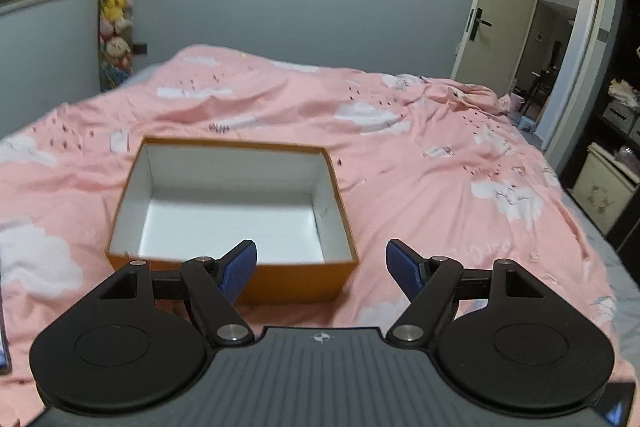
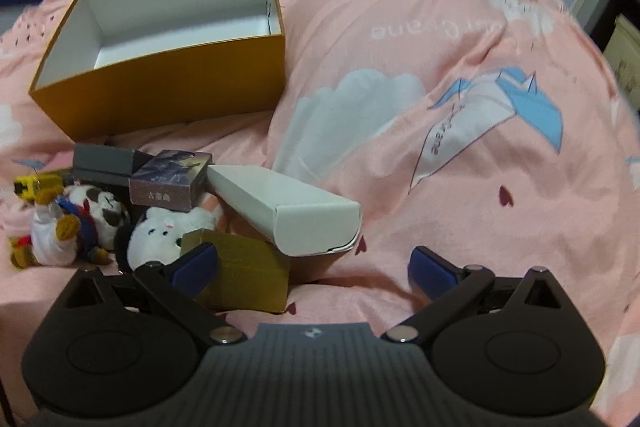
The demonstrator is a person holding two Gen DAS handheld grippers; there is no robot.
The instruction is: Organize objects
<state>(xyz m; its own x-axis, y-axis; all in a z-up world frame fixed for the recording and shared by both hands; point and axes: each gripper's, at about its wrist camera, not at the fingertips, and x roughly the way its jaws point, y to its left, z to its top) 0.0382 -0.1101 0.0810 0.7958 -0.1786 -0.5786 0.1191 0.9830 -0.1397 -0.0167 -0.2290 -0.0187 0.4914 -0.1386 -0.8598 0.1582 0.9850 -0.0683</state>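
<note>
The left gripper (image 1: 321, 265) hangs above the pink duvet (image 1: 420, 163) with its jaws spread wide and nothing between them. Just beyond its left jaw sits the orange box (image 1: 296, 283), open-topped, its white inside bare.

The right gripper (image 2: 314, 269) also has its jaws spread and holds nothing. A gold box (image 2: 248, 279) lies against the inner side of its left jaw, partly behind the blue pad. Just ahead of that jaw a white carton (image 2: 288, 211) rests tilted on the gold box. Further out to the left of the jaws huddle a white plush (image 2: 160, 239), a panda plush (image 2: 102, 211), a small dark printed box (image 2: 172, 179), a grey box (image 2: 106, 163) and a yellow toy (image 2: 34, 185). The orange box stands well ahead, left of the jaws.
</note>
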